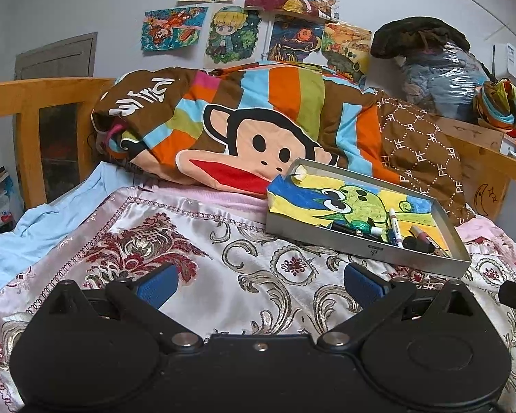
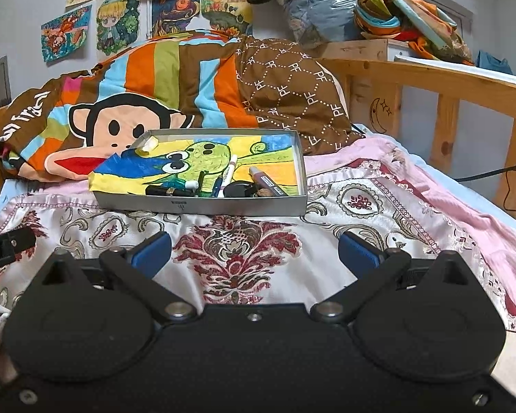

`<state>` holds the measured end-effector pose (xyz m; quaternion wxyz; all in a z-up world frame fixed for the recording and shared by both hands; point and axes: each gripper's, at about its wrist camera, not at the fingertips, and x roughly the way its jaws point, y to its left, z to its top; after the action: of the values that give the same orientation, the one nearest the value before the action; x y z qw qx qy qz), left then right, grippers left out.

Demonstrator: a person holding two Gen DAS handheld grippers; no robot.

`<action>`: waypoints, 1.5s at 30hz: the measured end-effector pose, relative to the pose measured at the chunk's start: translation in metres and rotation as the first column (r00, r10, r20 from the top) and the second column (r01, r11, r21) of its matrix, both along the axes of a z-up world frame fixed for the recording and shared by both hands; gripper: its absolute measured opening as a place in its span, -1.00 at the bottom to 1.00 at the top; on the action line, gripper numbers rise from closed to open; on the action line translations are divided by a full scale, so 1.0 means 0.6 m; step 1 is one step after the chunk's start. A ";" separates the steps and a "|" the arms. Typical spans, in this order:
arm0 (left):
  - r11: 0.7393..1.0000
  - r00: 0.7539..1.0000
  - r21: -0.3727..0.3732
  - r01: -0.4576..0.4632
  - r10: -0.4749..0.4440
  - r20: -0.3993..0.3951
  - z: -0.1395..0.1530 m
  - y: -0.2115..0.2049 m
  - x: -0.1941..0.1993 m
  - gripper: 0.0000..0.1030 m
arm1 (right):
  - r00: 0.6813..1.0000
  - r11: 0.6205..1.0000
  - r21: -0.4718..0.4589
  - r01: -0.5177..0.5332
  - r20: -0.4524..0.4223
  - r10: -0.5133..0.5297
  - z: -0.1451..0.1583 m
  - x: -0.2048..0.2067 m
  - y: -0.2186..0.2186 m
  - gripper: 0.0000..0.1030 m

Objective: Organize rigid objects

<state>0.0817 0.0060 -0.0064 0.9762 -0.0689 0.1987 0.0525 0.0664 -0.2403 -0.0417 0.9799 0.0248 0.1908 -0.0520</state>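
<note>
We've got both grippers low over the bed, w/ nothing in either. Left gripper (image 1: 260,284) sits at bottom centre of its view, blue pads (image 1: 158,284) spread wide apart, only the patterned satin cover (image 1: 223,241) between them. Right gripper (image 2: 254,253) is the same in its view: pads (image 2: 153,253) wide apart, empty, above the red floral motif on the cover.

The task's thing, the grey tray (image 2: 203,204), lies on the cover: centre of the right wrist view, right of centre in the left wrist view (image 1: 361,246). Its far edge is up against the striped monkey-print quilt (image 2: 137,103). Inside is a coloured drawing (image 2: 196,158) of a green cartoon creature lining the bottom. Along the near wall we see a cluster of pens and markers (image 2: 228,172), incl. a white marker, a pink-capped one (image 2: 263,179) and some dark items we can't tell apart. A small pale yellow lump (image 2: 148,144) sits in the far left corner of the tray.

Wooden bed frame (image 2: 430,86) runs along the upper right of the right wrist view; drawings (image 1: 175,27) are on the wall at top of the left wrist view.
</note>
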 end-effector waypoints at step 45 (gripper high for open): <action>0.999 1.000 0.047 0.015 -0.015 -0.007 -0.008 -0.015 0.004 0.99 | 1.000 1.000 -0.005 -0.010 -0.023 0.010 -0.005 0.006 -0.007 0.99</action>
<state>0.0842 -0.0028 -0.0113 0.9772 -0.0443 0.2013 0.0500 0.0698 -0.2443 -0.0446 0.9780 0.0207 0.2019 -0.0478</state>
